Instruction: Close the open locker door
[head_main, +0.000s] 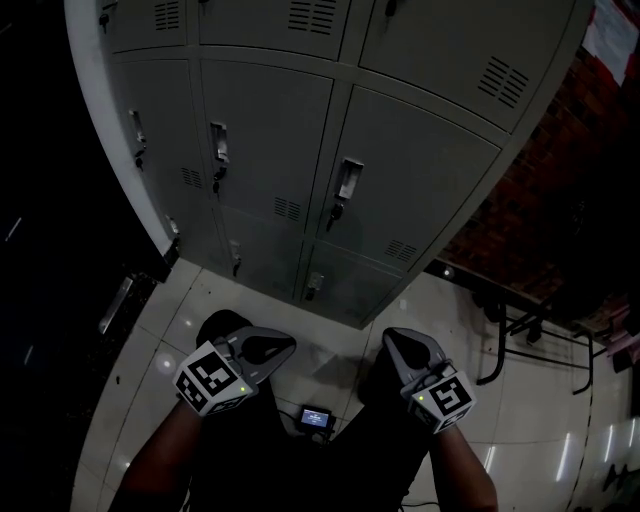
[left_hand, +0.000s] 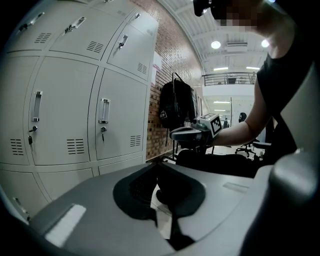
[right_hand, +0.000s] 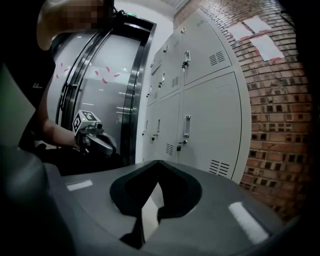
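two forearms reach out from the bottom of the head view, each carrying a gripper low over the glossy tiled floor (head_main: 190, 300). left gripper (head_main: 287, 346) sits on the left with its marker cube turned up, and its jaws are pressed together at the tips with nothing between them. right gripper (head_main: 392, 338) sits on the right, well apart from the other, and its jaws are likewise pressed together and empty. both point toward the far side, at the foot of the lockers (head_main: 150, 120).

between the two forearms, near the person, a small dark device (head_main: 317, 418) with a lit screen lies on the floor.

the lockers are a grey bank of stacked compartments, standing on the far side of the floor. every locker door (head_main: 410, 180) that shows lies flush with its frame, each with a vertical handle and a small vent panel, and a key hangs from several of the locks. neither gripper touches the bank.

right of the lockers runs a brick wall (head_main: 560, 180), with sheets of paper (right_hand: 260, 35) stuck high up on it. black metal furniture legs (head_main: 500, 340) stand on the floor in front of the bricks. a black backpack (left_hand: 176, 107) hangs just beside that wall. left of the lockers stands a glass door (right_hand: 100, 75) in a dark frame.
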